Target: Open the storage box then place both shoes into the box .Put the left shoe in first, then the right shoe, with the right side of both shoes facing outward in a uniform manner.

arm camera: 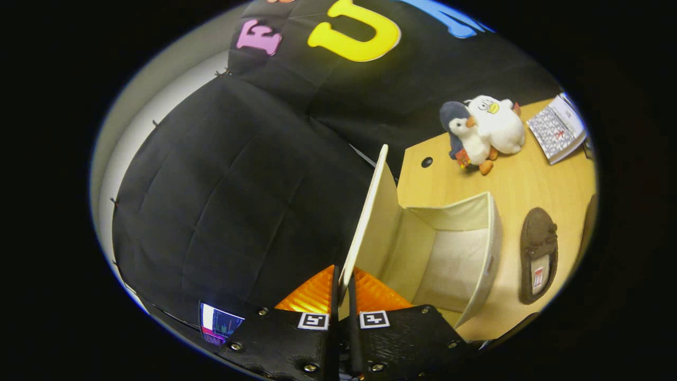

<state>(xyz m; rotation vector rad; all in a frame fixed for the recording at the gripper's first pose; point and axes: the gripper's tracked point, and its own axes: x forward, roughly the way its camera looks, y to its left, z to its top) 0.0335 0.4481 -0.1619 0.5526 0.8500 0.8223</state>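
While the tongs (342, 288) pinch the free edge of the lid (370, 211), both orange fingers (312, 296) pressed flat against the thin panel, the storage box (492, 254) stands open just beyond them on the desk (529, 180). That lid looks like a light, stiff board covered in cream fabric — easy to swing, likely to flop back if let go too soon. Nothing lies inside the box; its walls seem soft enough to give under a push, so the shoes should be lowered in, not shoved. Just beside the box's far wall lies a brown shoe (538, 254), a soft slipper by the look of it; the heel rim or the side of the upper seems the surest grip. A second dark shape beyond it is too cut off to identify. Farther off sit two plush penguins (481, 132) and a booklet (558, 129).
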